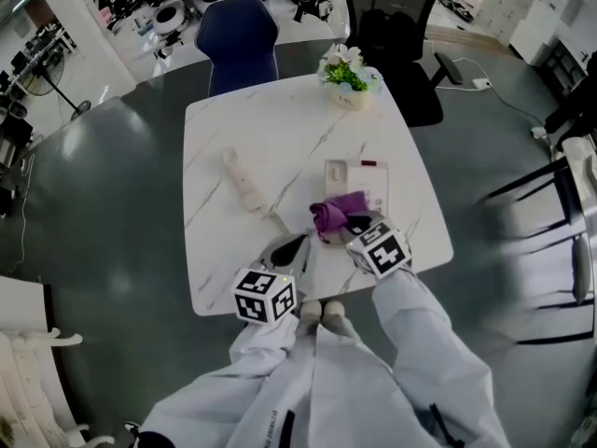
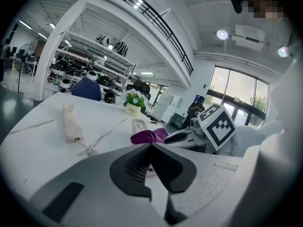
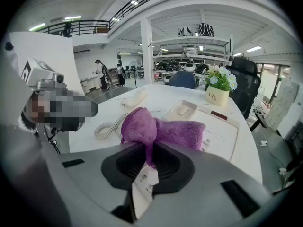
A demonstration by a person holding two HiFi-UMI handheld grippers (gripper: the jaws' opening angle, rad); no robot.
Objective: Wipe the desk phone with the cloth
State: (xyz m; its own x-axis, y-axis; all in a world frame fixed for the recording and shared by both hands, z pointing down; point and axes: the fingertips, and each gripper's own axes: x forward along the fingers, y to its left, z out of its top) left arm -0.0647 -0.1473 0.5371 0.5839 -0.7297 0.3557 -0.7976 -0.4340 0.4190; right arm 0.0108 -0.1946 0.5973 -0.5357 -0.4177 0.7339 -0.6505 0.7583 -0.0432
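The cream desk phone base [image 1: 359, 183] lies on the white marble table [image 1: 233, 278], right of centre. Its handset [image 1: 244, 183] rests off the cradle to the left, and the coiled cord [image 3: 106, 129] runs back to the base [image 3: 213, 126]. My right gripper [image 3: 150, 157] is shut on a bunched purple cloth [image 3: 156, 129], which lies over the near left corner of the base; the head view shows that cloth [image 1: 336, 215] too. My left gripper [image 2: 150, 148] is shut with nothing in it. It hovers near the table's front edge, left of the cloth [image 2: 149, 136].
A small flower pot [image 1: 347, 77] stands at the table's far edge. A blue chair [image 1: 238, 40] and a black office chair [image 1: 396, 26] are behind the table. Grey floor surrounds it, with dark chair frames [image 1: 550, 222] to the right.
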